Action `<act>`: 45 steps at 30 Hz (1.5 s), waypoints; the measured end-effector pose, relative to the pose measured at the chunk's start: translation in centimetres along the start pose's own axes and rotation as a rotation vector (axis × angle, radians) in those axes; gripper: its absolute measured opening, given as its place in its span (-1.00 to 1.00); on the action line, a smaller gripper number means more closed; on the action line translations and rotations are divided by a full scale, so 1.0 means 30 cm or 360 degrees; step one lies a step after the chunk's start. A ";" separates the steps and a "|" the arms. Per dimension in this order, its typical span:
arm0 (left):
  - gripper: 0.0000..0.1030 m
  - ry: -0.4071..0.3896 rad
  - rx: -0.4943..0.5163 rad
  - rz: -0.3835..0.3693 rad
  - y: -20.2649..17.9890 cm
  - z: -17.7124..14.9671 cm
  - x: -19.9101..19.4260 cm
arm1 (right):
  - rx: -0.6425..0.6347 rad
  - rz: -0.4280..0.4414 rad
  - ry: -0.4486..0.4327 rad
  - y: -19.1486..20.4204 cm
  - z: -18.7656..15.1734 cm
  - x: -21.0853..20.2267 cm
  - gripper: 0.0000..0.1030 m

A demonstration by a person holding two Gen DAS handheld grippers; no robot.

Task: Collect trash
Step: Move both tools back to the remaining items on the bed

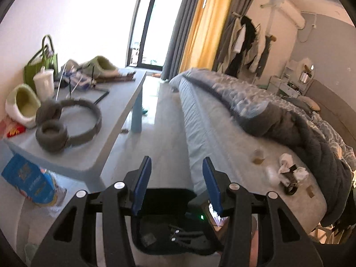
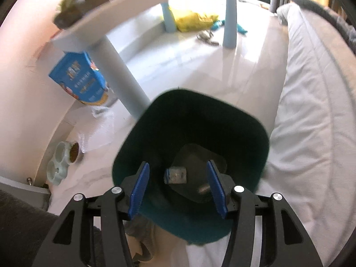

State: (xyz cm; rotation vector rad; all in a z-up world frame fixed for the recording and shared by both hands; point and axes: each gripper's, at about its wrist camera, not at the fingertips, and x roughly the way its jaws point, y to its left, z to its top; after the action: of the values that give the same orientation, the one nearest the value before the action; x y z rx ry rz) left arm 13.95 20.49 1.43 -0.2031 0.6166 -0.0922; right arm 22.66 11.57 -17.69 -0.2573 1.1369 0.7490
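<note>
The right gripper [image 2: 178,187] hangs over the dark bin [image 2: 244,133] beside the bed [image 2: 311,111], jaws apart and empty, a small wrapper [image 2: 175,175] lying inside; a drop seems just done. The left gripper [image 1: 176,183], jaws apart and empty, faces crumpled tissues [image 1: 291,171] on the bed; likely next pickup, needing a reach across.

Grey headphones [image 1: 66,124] and a green slipper [image 1: 22,104] are seen on the counter [image 1: 115,115] at left; a bed [image 1: 222,120] is seen at right.
</note>
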 end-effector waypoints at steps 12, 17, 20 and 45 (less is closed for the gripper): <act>0.16 -0.0099 0.0044 -0.0099 -0.167 0.062 -0.030 | -0.0042 -0.0021 -0.0320 -0.081 -0.033 -0.312 0.12; 0.20 -0.0096 0.0064 -0.0120 -0.241 0.068 -0.004 | -0.0080 -0.0098 -0.0436 -0.120 -0.068 -0.441 0.19; 0.29 -0.0100 0.0060 -0.0159 -0.282 0.065 0.001 | -0.0059 -0.0136 -0.0508 -0.170 -0.091 -0.519 0.21; 0.70 0.0102 0.0113 -0.0333 -0.652 -0.038 0.228 | 0.0243 -0.0551 -0.0648 -0.733 -0.387 -0.891 0.47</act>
State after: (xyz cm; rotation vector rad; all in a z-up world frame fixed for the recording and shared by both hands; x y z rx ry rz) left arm 18.36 0.23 0.89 -0.1961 0.6536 -0.3230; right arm 23.00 -21.77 -2.81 -0.1571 0.7313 0.3808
